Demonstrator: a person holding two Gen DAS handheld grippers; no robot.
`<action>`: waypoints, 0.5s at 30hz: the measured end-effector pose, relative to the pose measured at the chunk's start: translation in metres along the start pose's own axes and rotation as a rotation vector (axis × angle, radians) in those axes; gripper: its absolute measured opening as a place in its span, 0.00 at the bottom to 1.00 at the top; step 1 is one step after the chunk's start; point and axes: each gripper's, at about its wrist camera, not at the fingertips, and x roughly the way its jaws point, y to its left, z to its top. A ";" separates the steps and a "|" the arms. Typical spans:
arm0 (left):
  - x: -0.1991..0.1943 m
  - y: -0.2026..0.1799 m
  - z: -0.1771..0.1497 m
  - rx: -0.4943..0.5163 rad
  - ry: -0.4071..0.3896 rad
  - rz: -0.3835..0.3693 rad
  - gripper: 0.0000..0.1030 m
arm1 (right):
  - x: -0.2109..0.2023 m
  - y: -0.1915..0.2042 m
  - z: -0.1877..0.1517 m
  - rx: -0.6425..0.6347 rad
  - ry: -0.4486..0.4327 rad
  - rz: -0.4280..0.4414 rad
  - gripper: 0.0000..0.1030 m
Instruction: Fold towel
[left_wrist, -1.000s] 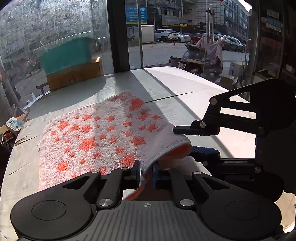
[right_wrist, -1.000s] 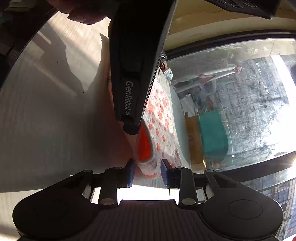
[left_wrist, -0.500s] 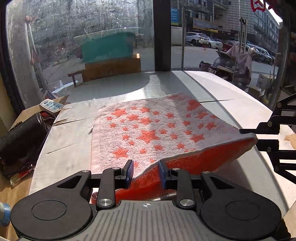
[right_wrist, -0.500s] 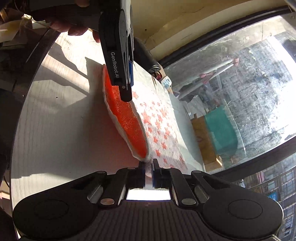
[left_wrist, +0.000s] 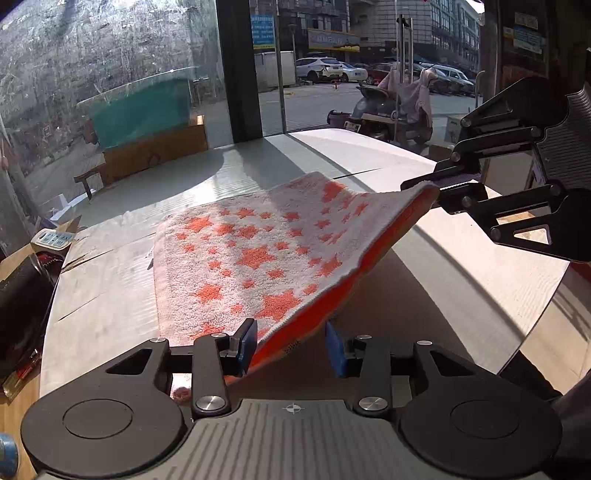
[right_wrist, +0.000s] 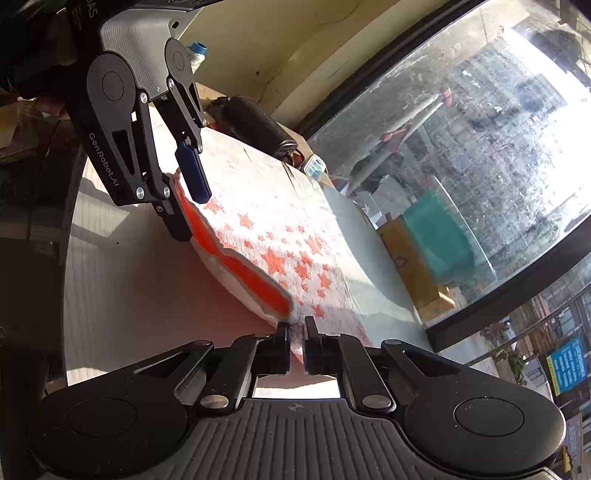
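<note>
Through my left wrist camera, the towel (left_wrist: 258, 254) lies on the table (left_wrist: 461, 295), its near edge lifted off the surface; my left gripper (left_wrist: 291, 349) is opening, the corner between the pads but no longer pinched. At far right my right gripper (left_wrist: 436, 190) holds the other corner up. I judge I am re-gripping: I should close the left again deeper on the hem, level with the right, before carrying the edge over, or the fold will skew. No readable writing here; the street signs are too small. Through my right wrist camera, my right gripper (right_wrist: 295, 343) is clamped on its towel (right_wrist: 280, 254) corner, the orange underside showing. My left gripper (right_wrist: 188, 206) straddles the far corner; its arm reads "GenRobot.AI".
</note>
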 end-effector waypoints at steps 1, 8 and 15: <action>0.003 0.000 -0.001 0.007 0.010 0.015 0.41 | -0.001 0.000 0.002 0.000 -0.003 -0.003 0.06; 0.007 0.011 -0.008 -0.012 0.045 0.066 0.34 | -0.003 -0.008 0.011 0.019 -0.026 -0.039 0.06; -0.002 0.030 -0.003 -0.100 0.014 0.094 0.15 | 0.003 -0.022 0.026 0.034 -0.060 -0.092 0.06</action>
